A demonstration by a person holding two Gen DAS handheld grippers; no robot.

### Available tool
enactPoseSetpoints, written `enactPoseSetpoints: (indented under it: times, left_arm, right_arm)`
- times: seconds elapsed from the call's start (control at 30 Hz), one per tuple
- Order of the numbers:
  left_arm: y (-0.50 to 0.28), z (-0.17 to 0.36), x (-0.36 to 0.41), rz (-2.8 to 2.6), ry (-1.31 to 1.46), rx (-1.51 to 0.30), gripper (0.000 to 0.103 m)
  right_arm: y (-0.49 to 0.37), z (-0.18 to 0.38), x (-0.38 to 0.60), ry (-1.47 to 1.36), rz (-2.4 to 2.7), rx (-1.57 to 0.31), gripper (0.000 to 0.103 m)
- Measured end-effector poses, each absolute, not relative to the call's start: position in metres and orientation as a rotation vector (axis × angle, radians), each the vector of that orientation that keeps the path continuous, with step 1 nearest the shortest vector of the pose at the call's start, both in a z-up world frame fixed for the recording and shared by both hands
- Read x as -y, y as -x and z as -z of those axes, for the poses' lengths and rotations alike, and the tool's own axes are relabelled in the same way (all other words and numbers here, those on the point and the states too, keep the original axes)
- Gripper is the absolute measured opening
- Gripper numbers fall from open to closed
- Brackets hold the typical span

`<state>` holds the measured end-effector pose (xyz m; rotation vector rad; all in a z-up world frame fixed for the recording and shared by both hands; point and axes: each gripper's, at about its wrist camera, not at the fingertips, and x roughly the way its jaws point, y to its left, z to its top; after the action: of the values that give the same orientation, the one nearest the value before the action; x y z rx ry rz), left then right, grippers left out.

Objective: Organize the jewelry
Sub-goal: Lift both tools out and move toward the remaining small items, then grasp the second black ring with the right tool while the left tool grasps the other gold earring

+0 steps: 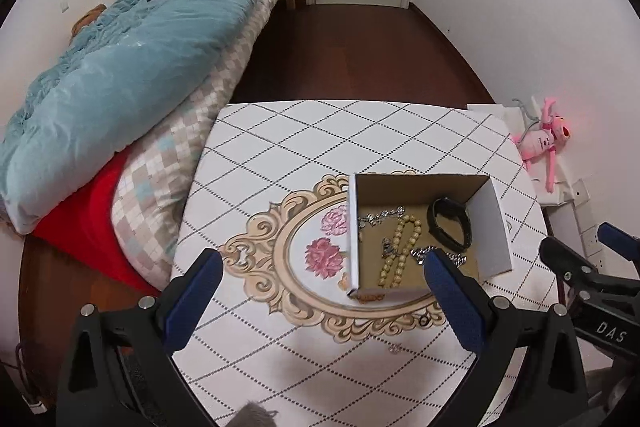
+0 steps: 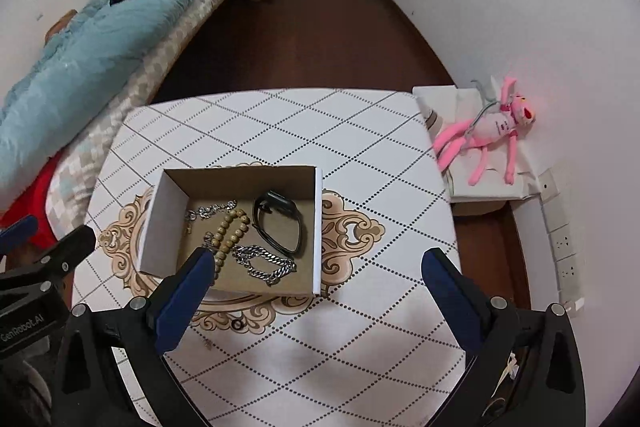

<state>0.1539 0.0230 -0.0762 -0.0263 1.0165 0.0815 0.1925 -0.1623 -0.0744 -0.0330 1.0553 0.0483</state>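
An open cardboard box (image 1: 490,227) (image 2: 168,223) stands on the table. Inside lie a black wristband (image 1: 450,223) (image 2: 280,223), a beige bead bracelet (image 1: 400,251) (image 2: 230,231), a thick silver chain (image 2: 264,263) (image 1: 440,254) and a thin silver chain (image 1: 380,217) (image 2: 210,211). A small black ring (image 2: 237,325) (image 1: 425,319) and a tiny pale piece (image 1: 395,348) (image 2: 207,343) lie on the cloth in front of the box. My left gripper (image 1: 324,267) is open and empty, before the box. My right gripper (image 2: 318,267) is open and empty, near the box's front edge.
The table (image 1: 320,131) has a white diamond-pattern cloth with a floral medallion. A bed with a blue quilt (image 1: 120,67) borders the table's left side. A pink plush toy (image 2: 488,131) lies on a white box at the right, by wall sockets.
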Motion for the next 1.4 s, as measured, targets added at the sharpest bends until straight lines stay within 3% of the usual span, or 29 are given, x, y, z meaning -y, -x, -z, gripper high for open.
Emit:
enactPoseSetpoints:
  times: [0.17, 0.43, 0.7, 0.8, 0.97, 1.03, 1.1, 1.4]
  left_arm:
    - [-0.131, 0.095, -0.030, -0.093, 0.048, -1.069, 0.103]
    - [-0.112, 0.193, -0.038, -0.124, 0.002, -1.284, 0.103]
    - [-0.114, 0.227, -0.048, -0.127, 0.030, -1.385, 0.103]
    - [-0.115, 0.231, -0.054, -0.122, 0.054, -1.400, 0.103]
    - [-0.116, 0.239, -0.056, -0.114, 0.067, -1.421, 0.103]
    - [-0.116, 0.241, -0.058, -0.113, 0.066, -1.426, 0.103]
    - [-0.115, 0.243, -0.058, -0.110, 0.070, -1.432, 0.103]
    - [-0.101, 0.228, -0.040, -0.059, 0.086, -1.368, 0.103]
  right_arm:
    - [-0.171, 0.084, 0.161, 0.023, -0.067, -1.078, 0.103]
    - [-0.152, 0.165, 0.145, -0.014, -0.117, -1.206, 0.103]
    - [-0.160, 0.216, 0.116, -0.031, -0.188, -1.272, 0.060]
    - [-0.162, 0.223, 0.108, -0.025, -0.203, -1.273, 0.051]
    - [-0.163, 0.225, 0.092, 0.030, -0.211, -1.255, 0.045]
    - [-0.163, 0.225, 0.085, 0.082, -0.201, -1.245, 0.036]
    - [-0.162, 0.225, 0.081, 0.116, -0.197, -1.229, 0.014]
    - [-0.150, 0.212, 0.119, 0.023, -0.182, -1.205, 0.013]
